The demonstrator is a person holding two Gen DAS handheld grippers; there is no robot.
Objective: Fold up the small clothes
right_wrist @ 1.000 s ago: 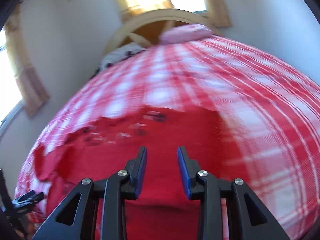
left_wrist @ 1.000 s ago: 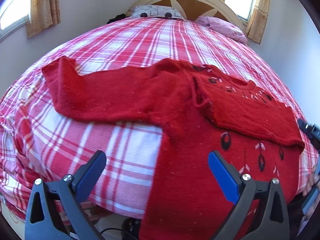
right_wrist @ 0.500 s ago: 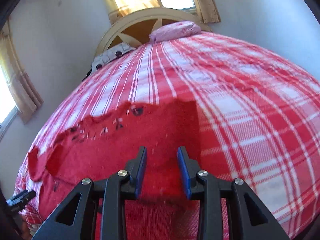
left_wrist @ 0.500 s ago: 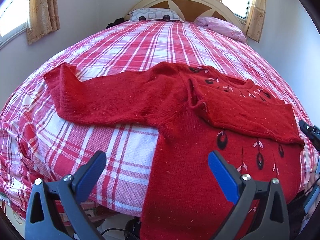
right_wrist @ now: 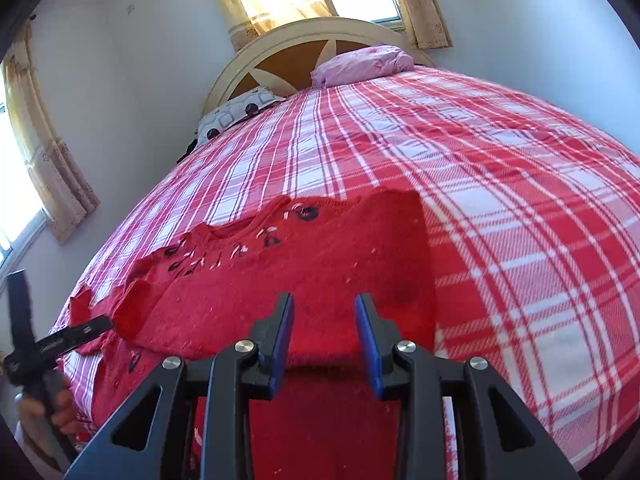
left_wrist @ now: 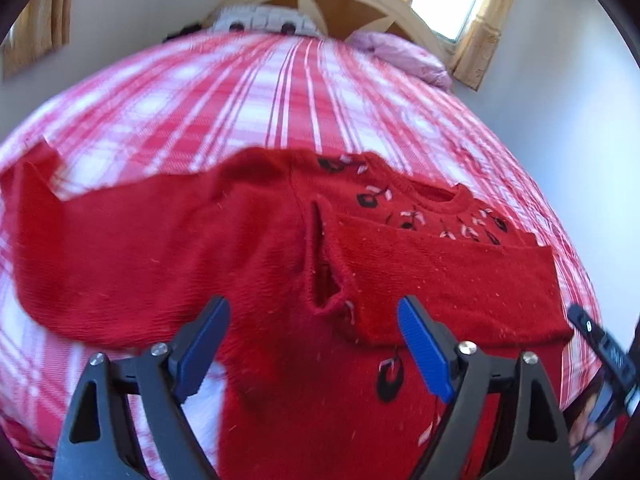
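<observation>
A red knitted sweater (left_wrist: 248, 240) with black and white flower marks lies flat on the red-and-white plaid bedspread (left_wrist: 288, 92). Its left sleeve (left_wrist: 80, 240) stretches out to the left, while the other sleeve (left_wrist: 448, 276) is folded across the chest. My left gripper (left_wrist: 312, 344) hovers over the sweater's body just below the left armpit. Its jaws are closing, and the blue pads press on nothing. In the right wrist view my right gripper (right_wrist: 324, 336) stands over the sweater (right_wrist: 320, 256) near its right edge, partly open, with only cloth behind the gap.
A cream headboard (right_wrist: 320, 36) with a pink pillow (right_wrist: 360, 62) and a patterned pillow (right_wrist: 240, 112) closes the far end of the bed. Curtained windows and pale walls stand around it. The bedspread drops off at the near edge, where a hand (right_wrist: 60, 408) holds the left gripper.
My left gripper has moved forward over the sweater toward the left armpit, and its jaws have narrowed. The right gripper has barely shifted and keeps the same gap.
</observation>
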